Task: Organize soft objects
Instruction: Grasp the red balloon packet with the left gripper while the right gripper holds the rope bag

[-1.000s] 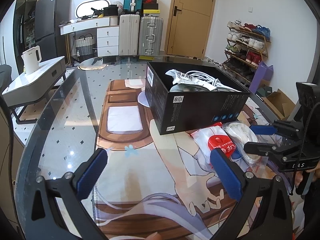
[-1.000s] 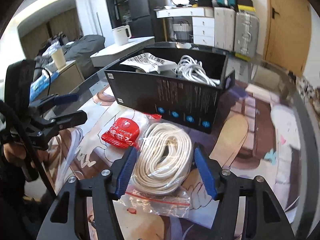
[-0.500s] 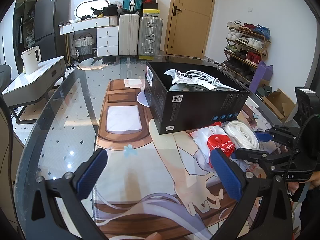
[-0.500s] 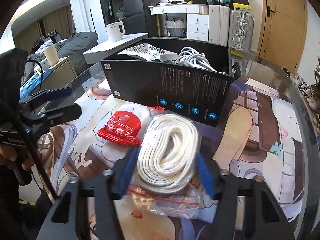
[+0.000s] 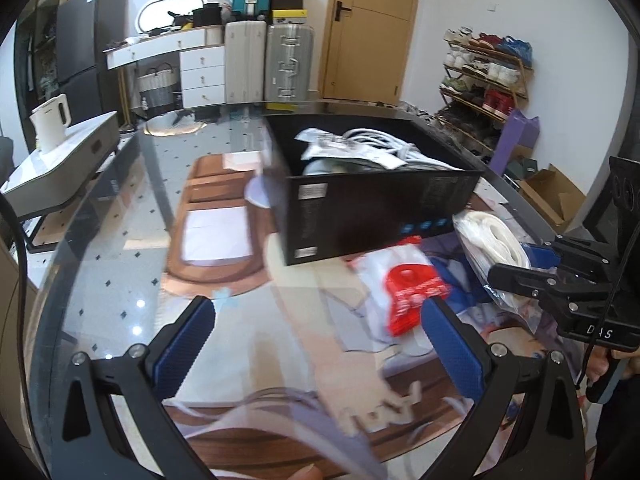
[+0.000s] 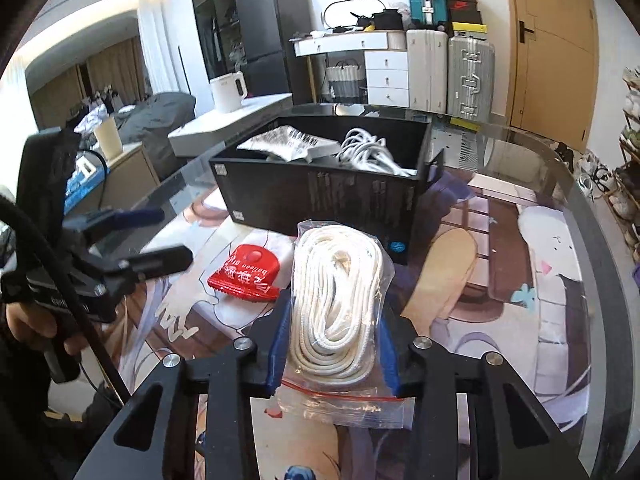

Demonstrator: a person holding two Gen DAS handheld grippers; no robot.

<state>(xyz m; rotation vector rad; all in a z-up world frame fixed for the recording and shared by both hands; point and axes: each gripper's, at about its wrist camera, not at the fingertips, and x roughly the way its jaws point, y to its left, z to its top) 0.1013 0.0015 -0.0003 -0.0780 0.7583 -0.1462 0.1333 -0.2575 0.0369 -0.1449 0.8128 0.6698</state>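
White braided rope, coiled in a clear zip bag (image 6: 336,312), stands at lower centre, its long axis running up the frame toward the black box (image 6: 320,200). Right gripper (image 6: 334,346) jaws have just been closing and pinch it. Left gripper (image 5: 316,344) is spread, empty. Printed mat covers the glass table (image 5: 104,280); red packet (image 6: 246,274) lies beside.

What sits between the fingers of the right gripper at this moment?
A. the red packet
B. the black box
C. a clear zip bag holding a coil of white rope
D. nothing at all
C: in the right wrist view the right gripper has its blue pads pressed on both sides of the bagged white rope, while the red packet lies apart on the mat and the black box stands behind.
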